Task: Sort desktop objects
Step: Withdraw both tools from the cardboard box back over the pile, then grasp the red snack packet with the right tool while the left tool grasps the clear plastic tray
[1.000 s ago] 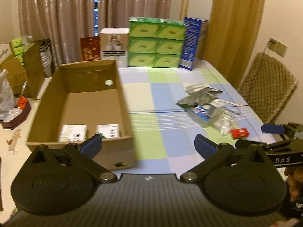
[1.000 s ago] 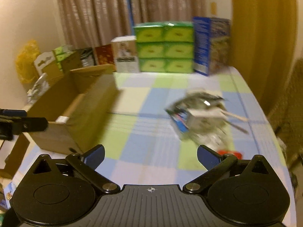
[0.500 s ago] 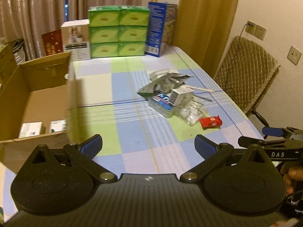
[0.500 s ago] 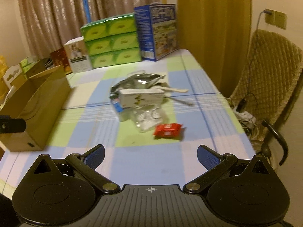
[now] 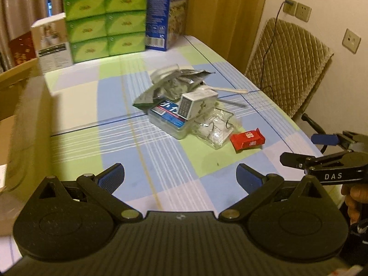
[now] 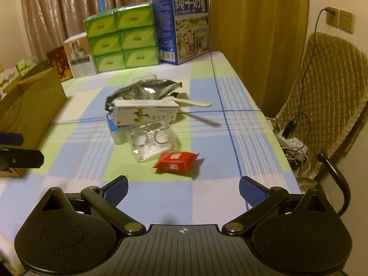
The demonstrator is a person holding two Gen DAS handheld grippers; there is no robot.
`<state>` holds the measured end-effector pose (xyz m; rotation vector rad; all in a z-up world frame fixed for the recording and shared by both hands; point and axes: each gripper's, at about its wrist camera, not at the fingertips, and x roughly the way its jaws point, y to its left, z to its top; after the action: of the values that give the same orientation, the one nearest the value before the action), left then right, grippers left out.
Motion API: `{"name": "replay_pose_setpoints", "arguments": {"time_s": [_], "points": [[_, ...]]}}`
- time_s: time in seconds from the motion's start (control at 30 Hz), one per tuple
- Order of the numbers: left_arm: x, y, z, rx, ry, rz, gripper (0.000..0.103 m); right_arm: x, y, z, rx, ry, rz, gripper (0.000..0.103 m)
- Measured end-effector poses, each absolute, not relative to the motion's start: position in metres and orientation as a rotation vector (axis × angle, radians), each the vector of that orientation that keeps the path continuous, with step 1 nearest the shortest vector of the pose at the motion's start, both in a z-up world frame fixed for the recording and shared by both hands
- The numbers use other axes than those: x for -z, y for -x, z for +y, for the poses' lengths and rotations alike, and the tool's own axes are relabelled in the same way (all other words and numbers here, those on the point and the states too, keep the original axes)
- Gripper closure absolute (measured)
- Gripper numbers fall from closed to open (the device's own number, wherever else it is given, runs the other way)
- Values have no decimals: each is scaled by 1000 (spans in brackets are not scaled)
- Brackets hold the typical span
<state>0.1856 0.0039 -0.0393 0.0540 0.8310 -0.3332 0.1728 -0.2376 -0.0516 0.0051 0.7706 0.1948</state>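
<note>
Ahead of the left wrist camera, the left gripper (image 5: 180, 174) is hovering wide open and empty over the checked tablecloth (image 5: 161, 161), with a clutter pile (image 5: 184, 105) lying mid-table and a red snack packet (image 5: 247, 138) just beside it. From the right wrist camera, the right gripper (image 6: 182, 189) is likewise gaping, gripping nothing, with the red snack packet (image 6: 176, 162) lying near its fingers and a cardboard box (image 6: 30, 105) sitting at the left.
</note>
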Motion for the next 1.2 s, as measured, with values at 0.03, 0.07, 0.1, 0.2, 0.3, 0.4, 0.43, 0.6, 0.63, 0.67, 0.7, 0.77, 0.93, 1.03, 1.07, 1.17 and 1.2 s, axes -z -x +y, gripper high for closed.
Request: {"name": "replay_pose_setpoints", "arguments": {"time_s": [0.03, 0.07, 0.1, 0.2, 0.3, 0.4, 0.43, 0.6, 0.63, 0.67, 0.7, 0.77, 0.93, 1.03, 1.07, 1.17, 1.2], "points": [[44, -190, 2, 337, -55, 834, 1, 55, -178, -238, -197, -2, 774, 3], [49, -196, -1, 342, -56, 838, 1, 60, -185, -239, -197, 4, 778, 3], [55, -202, -4, 348, -59, 837, 1, 63, -190, -240, -198, 11, 780, 4], [67, -215, -10, 356, -75, 826, 2, 75, -204, -240, -213, 31, 793, 15], [80, -229, -15, 352, -78, 814, 2, 87, -212, -235, -236, 64, 786, 26], [91, -239, -17, 380, -61, 808, 7, 95, -216, -227, -250, 79, 779, 30], [93, -241, -19, 383, -61, 805, 9, 97, -217, -224, -253, 86, 776, 30], [102, -253, -18, 395, -17, 809, 9, 104, -228, -216, -230, 48, 779, 30], [103, -254, -17, 398, -3, 811, 9, 104, -230, -213, -222, 48, 773, 30], [105, -256, -16, 399, 15, 815, 9, 106, -233, -210, -216, 60, 772, 30], [106, -257, -14, 397, 27, 819, 9, 108, -235, -207, -212, 69, 775, 30], [108, -260, -12, 388, 39, 823, 9, 111, -238, -200, -216, 85, 779, 30], [108, -262, -14, 403, 40, 820, 9, 119, -245, -191, -174, 127, 772, 31], [110, -260, -19, 421, 9, 819, 9, 121, -247, -192, -162, 129, 775, 49], [111, -260, -20, 427, 7, 823, 9, 120, -247, -193, -159, 131, 775, 50], [111, -259, -23, 447, 9, 819, 9, 119, -245, -196, -155, 128, 775, 60], [111, -258, -25, 455, 1, 815, 9, 118, -244, -198, -155, 133, 773, 62]]}}
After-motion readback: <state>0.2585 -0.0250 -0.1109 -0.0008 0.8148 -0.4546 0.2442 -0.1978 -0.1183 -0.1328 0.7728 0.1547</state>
